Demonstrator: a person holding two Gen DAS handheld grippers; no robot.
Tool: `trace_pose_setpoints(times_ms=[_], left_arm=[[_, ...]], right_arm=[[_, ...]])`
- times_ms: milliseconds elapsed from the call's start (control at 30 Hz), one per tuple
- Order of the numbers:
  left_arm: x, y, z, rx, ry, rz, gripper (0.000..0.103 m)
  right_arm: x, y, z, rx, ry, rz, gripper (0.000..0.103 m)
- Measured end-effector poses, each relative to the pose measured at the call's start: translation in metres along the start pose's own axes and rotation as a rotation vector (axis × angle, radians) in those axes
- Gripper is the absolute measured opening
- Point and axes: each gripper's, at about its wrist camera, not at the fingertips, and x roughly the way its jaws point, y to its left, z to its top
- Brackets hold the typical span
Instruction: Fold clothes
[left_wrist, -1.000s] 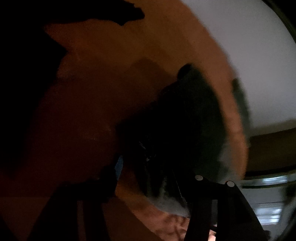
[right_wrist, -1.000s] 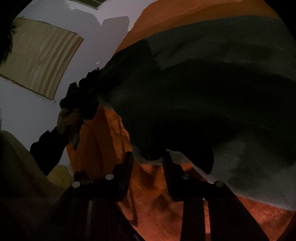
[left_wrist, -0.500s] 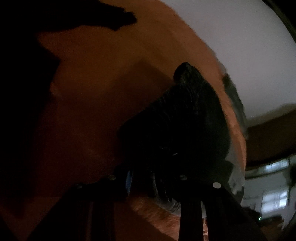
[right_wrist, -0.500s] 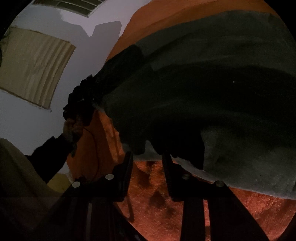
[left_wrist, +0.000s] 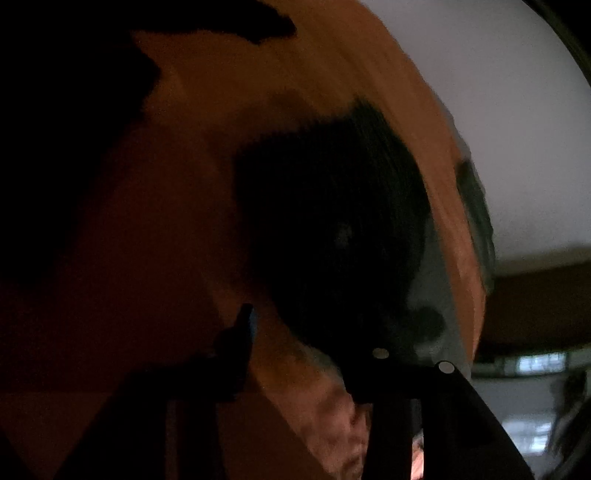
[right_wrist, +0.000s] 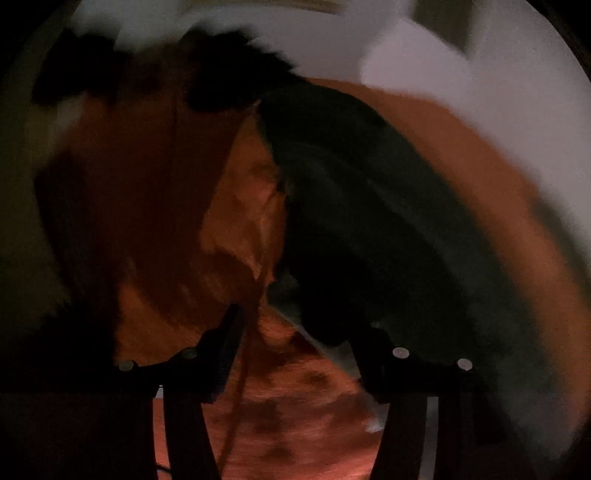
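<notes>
Orange cloth (right_wrist: 240, 221) beside dark garment (right_wrist: 369, 206)

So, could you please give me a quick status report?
Both grippers, left and right, opening, nothing pinched. Dark garment lying on orange cover. Nothing in the way.

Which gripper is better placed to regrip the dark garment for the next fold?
Probably the right gripper: its opening jaws show the dark grey fabric garment edge beside one finger. The left view is too dark to judge.

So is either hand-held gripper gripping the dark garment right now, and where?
Neither. Both are opening. The right hand-held gripper has orange cover between its fingers; the left hand-held gripper has dropped the dark garment.
</notes>
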Motion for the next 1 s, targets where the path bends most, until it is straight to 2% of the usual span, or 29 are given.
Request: trace_pose_setpoints(times_ms=[100, 133, 267, 333, 367, 400, 433, 600, 633, 700, 767, 833, 933, 1000], left_arm=[[0.030, -0.014, -0.020, 0.037, 0.079, 0.052, 0.043], [0.037, -0.012, -0.022, 0.018, 0.073, 0.065, 0.043], [0.041, -0.011, -0.023, -0.062, 0.029, 0.039, 0.043], [0.037, -0.012, -0.029, -0.066, -0.009, 0.031, 0.035], [0.033, -0.014, -0.031, -0.061, -0.026, 0.019, 0.016], [0.030, -0.016, -0.032, -0.056, -0.038, 0.012, 0.007], [0.028, -0.017, -0.033, -0.056, -0.047, 0.006, 0.005], [0.019, -0.010, -0.033, -0.106, -0.050, -0.003, 0.003], [0.017, -0.003, -0.038, -0.103, -0.068, -0.006, 0.003], [0.023, 0.012, -0.046, -0.109, -0.067, -0.039, 0.003], [0.027, 0.022, -0.048, -0.144, -0.059, -0.102, 0.003], [0.023, 0.025, -0.048, -0.137, -0.060, -0.135, 0.003], [0.015, 0.028, -0.050, -0.121, -0.049, -0.154, 0.003], [0.004, 0.034, -0.051, -0.122, -0.054, -0.138, 0.003]], right_arm=[[0.014, 0.026, 0.001, -0.171, 0.018, -0.053, 0.038], [0.019, 0.031, 0.002, -0.201, 0.028, -0.062, 0.038], [0.037, 0.043, 0.007, -0.272, 0.049, -0.135, 0.038], [0.045, 0.043, 0.011, -0.284, 0.057, -0.171, 0.035], [0.048, 0.042, 0.012, -0.281, 0.056, -0.186, 0.029], [0.049, 0.036, 0.014, -0.255, 0.055, -0.182, 0.020], [0.048, 0.029, 0.015, -0.218, 0.052, -0.168, 0.014], [0.005, -0.006, 0.010, -0.041, -0.021, -0.167, 0.006], [0.001, -0.011, 0.006, -0.015, -0.017, -0.160, 0.001], [0.001, -0.021, -0.005, 0.036, 0.012, -0.135, 0.001], [0.006, -0.012, -0.012, -0.008, 0.033, -0.115, 0.001], [0.010, -0.001, -0.015, -0.055, 0.038, -0.088, 0.001], [0.006, 0.000, -0.011, -0.033, 0.026, -0.068, 0.001], [0.004, -0.002, -0.010, -0.019, 0.018, -0.057, 0.001]])
